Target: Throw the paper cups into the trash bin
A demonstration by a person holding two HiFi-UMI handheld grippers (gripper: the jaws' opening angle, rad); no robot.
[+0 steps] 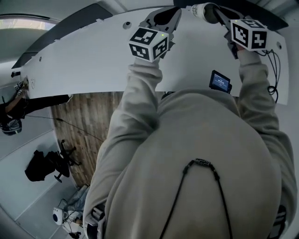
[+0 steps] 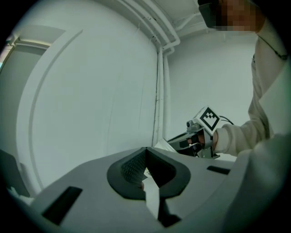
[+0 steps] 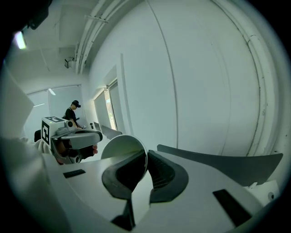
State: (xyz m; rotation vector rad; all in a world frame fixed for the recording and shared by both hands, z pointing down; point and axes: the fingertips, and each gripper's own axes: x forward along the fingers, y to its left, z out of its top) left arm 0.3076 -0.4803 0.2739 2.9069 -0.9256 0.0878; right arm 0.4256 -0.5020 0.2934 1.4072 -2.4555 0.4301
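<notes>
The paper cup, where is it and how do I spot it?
Find the long white table, then the right claw over its far side. That claw pinches the paper cup by its wall: the only round, open-mouthed white thing there.

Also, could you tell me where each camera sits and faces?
Head view: on the head, looking steeply down at the white table; torso, sleeves, left claw, right claw show.
Left gripper view: on the left claw, facing a white wall; right sleeve shows.
Right gripper view: on the right claw, facing a wall past its pinched paper cup.
Shared: each gripper view shows the other claw.
</notes>
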